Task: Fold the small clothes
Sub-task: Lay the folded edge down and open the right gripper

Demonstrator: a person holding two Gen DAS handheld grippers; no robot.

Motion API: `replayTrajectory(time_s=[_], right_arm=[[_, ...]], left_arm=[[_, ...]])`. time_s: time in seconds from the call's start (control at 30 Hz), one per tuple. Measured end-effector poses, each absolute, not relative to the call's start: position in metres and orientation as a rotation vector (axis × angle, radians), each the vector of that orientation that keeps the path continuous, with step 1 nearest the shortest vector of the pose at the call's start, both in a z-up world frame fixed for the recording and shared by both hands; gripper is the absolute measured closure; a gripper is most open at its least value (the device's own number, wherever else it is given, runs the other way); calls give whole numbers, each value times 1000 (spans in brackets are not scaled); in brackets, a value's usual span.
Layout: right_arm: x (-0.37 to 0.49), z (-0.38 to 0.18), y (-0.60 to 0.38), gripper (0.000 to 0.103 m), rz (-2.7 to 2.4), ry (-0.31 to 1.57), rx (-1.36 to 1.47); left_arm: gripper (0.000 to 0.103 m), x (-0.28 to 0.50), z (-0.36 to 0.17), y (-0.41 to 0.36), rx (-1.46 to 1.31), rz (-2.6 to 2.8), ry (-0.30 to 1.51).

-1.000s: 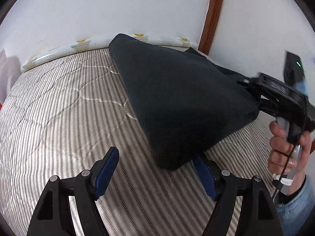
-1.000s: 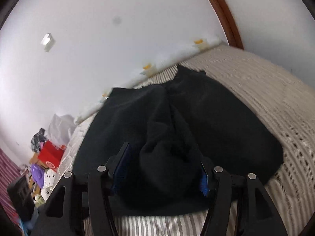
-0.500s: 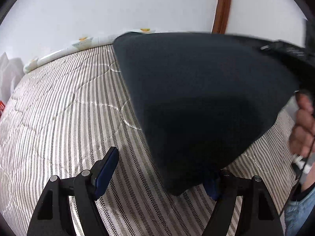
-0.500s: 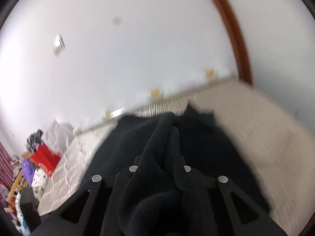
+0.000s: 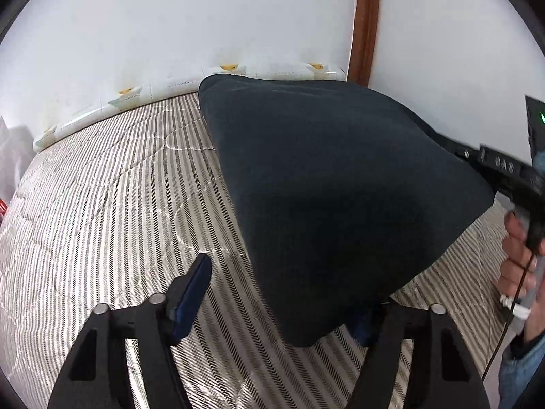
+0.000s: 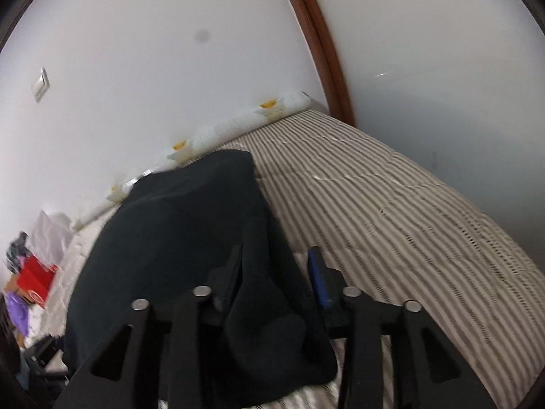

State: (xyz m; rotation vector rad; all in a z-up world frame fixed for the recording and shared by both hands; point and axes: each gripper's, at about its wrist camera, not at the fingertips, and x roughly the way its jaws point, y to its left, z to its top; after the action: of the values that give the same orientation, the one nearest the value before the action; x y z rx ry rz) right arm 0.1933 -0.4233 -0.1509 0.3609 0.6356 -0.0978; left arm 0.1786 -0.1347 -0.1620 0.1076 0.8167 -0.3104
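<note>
- The dark garment [image 5: 327, 184] is lifted over the striped bedcover [image 5: 112, 204]. Its far end is toward the far edge of the bed by the wall. Its near corner hangs in front of the left claw [image 5: 282, 303].
- Risk: the left claw stands wide open, with the cloth draped against its right finger and nothing pinched. If the person pulls now, the near corner would probably drop and the fold would go crooked.
- Risk: the right claw [image 6: 277, 272] has a thick bunch of cloth between its fingers [image 6: 318, 279], which stand part-way apart around the wad. Whether they actually press it cannot be told. A loose bunch could slide out if swung.
- Risk: with only one side held, the cloth would likely sag and trap a crease when it lands.
- Pose, left: the claw is low over the near part of the bedcover. It points across toward the far edge, tilted slightly down.
- Pose, right: the hand [image 5: 521, 255] wraps the handle at the right side of the bed. That claw is raised above the bedcover and aims toward the far corner by the wooden trim [image 6: 323, 51], with the cloth spilling back over its frame.
</note>
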Motion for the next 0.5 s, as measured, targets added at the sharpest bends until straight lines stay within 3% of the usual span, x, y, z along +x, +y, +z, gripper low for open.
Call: replayTrajectory(time_s=[0.03, 0.1, 0.23, 0.5], right_arm=[[191, -153, -423, 57, -106, 648, 352], [196, -162, -421, 58, -103, 685, 350], [211, -168, -414, 81, -67, 720, 346], [227, -160, -367, 85, -4, 730, 295]], left_arm=[[51, 179, -162, -135, 101, -312, 817], [76, 178, -161, -139, 96, -313, 820], [84, 177, -157, -139, 94, -293, 807], [88, 173, -143, -89, 4, -244, 795]])
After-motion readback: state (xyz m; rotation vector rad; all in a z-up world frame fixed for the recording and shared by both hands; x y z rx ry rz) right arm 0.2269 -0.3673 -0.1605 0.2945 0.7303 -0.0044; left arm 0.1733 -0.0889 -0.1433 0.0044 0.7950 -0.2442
